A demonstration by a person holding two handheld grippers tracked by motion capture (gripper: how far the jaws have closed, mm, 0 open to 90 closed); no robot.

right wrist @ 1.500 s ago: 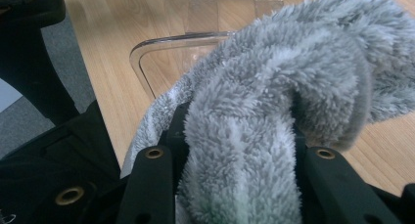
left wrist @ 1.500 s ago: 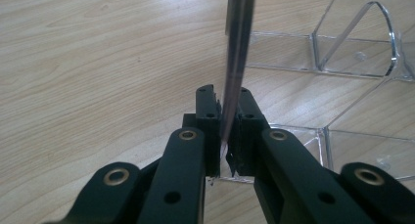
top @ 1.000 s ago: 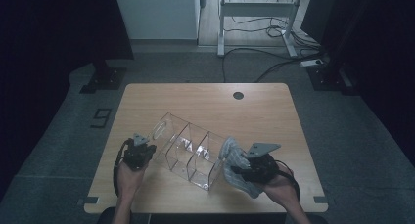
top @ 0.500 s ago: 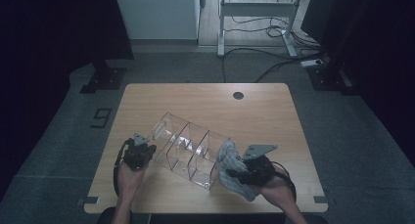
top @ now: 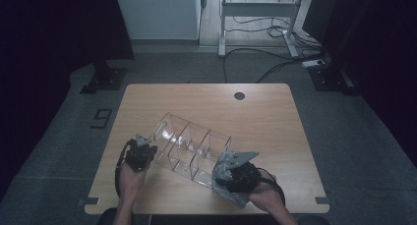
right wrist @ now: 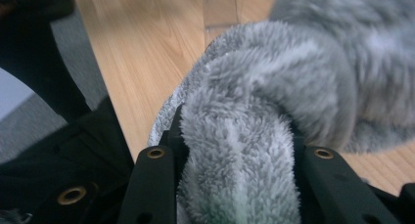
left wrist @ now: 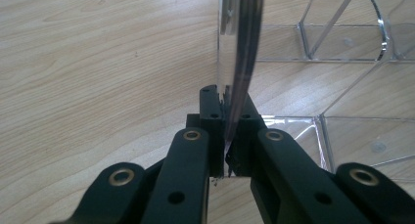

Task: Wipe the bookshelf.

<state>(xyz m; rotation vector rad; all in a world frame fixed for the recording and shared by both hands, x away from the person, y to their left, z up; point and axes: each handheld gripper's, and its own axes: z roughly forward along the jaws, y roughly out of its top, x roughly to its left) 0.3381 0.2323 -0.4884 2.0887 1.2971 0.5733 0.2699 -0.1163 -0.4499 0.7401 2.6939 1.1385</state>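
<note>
Clear acrylic organizer (top: 189,149) mid-table (top: 275,117), compartments empty; left gripper (top: 141,154) at its left end, right gripper (top: 231,173) carrying cloth (top: 223,168) at its right end.
Left gripper view: jaws pinching organizer wall (left wrist: 235,62).
Right gripper view: jaws clamped on grey fleece cloth (right wrist: 244,150).
Likely wiping step; next, press cloth against panel, keep organizer steady.
</note>
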